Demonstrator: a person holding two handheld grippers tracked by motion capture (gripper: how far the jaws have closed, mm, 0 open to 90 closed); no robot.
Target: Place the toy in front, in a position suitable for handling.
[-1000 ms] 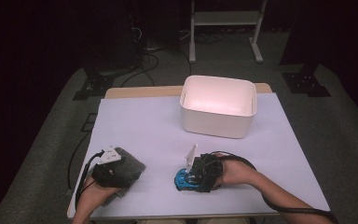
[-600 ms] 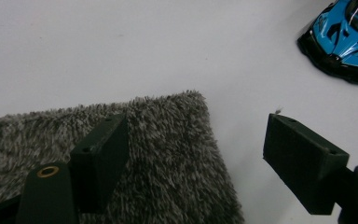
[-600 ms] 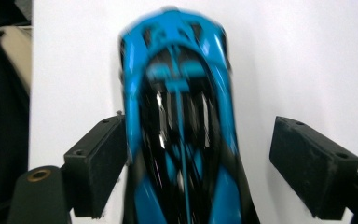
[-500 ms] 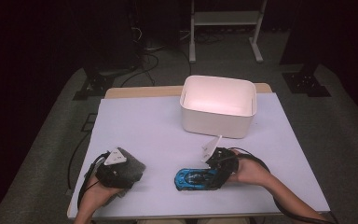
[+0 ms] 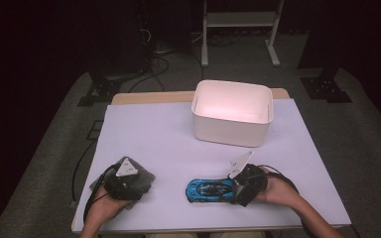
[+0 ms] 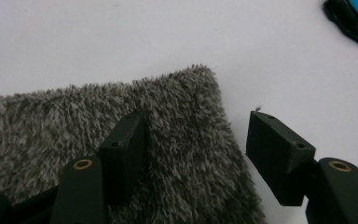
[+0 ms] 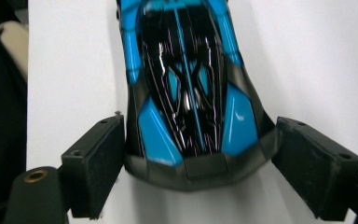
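Blue and black plastic makes up the toy car (image 5: 211,189), which lies on the white table (image 5: 178,134) near the person's edge, its rear end between the jaws of the right gripper (image 7: 193,163). Those jaws stand wide and flank the tail; whether the pads touch its sides is hard to tell, and they seem not to press. They have just been opening. The car looks light, hard and glossy, so it may slip; the flat sides of the tail seem the best place to hold.

Over on the left lies a grey shaggy cloth (image 6: 121,140). The left gripper (image 6: 198,140) has one jaw over the pile and one past the cloth's edge above bare table, half open and just closing, with nothing pinched yet. Cloth like this is soft and limp; taking the edge should gather it.

A white bin (image 5: 232,113) stands well apart, farther back. The car's nose is cut off in the right gripper view, and most of the cloth hides under the gripper in the high view.
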